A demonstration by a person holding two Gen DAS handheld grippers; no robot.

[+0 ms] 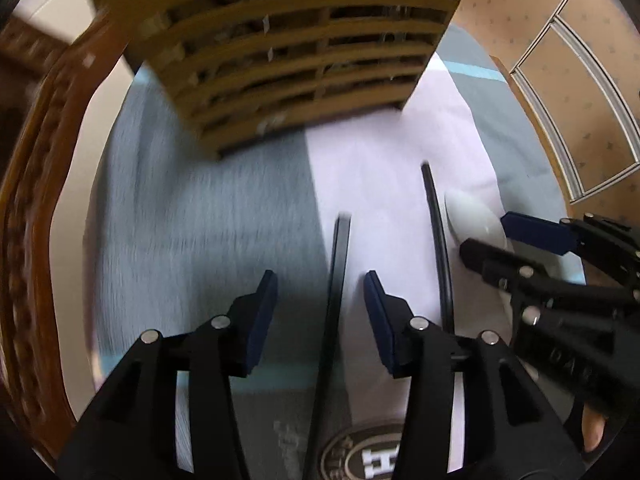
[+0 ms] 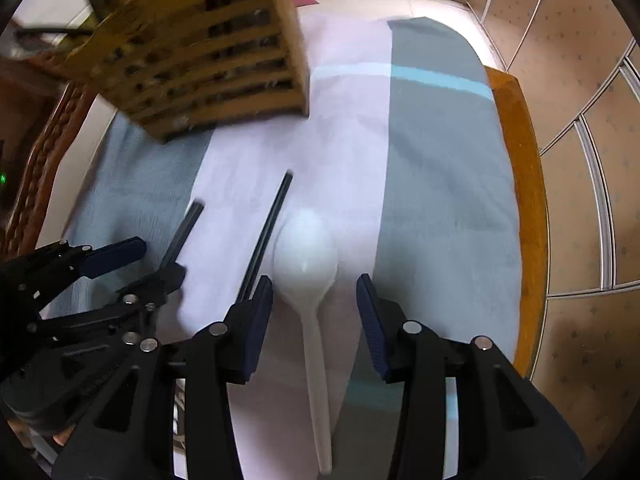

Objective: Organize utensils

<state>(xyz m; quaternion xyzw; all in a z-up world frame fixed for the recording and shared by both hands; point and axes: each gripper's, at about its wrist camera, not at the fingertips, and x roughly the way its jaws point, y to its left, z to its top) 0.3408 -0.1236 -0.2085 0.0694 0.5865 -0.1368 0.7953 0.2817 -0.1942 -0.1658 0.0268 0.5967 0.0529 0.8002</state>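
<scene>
Two black chopsticks lie on the cloth, one (image 1: 336,288) between my left gripper's open fingers, the other (image 1: 438,240) to its right. My left gripper (image 1: 320,300) is open and low over the first chopstick. A white plastic spoon (image 2: 310,264) lies bowl away from me between the open fingers of my right gripper (image 2: 314,300). In the right wrist view the chopsticks (image 2: 266,236) (image 2: 182,232) lie left of the spoon. A slatted wooden utensil holder (image 1: 296,56) (image 2: 212,52) stands beyond them. The spoon's bowl (image 1: 474,220) shows in the left wrist view beside the right gripper (image 1: 516,240).
A grey, white and light blue striped cloth (image 2: 440,184) covers the wooden table (image 2: 524,168). A carved wooden edge (image 1: 36,184) runs along the left. Patterned wall panels (image 2: 580,80) stand at the right.
</scene>
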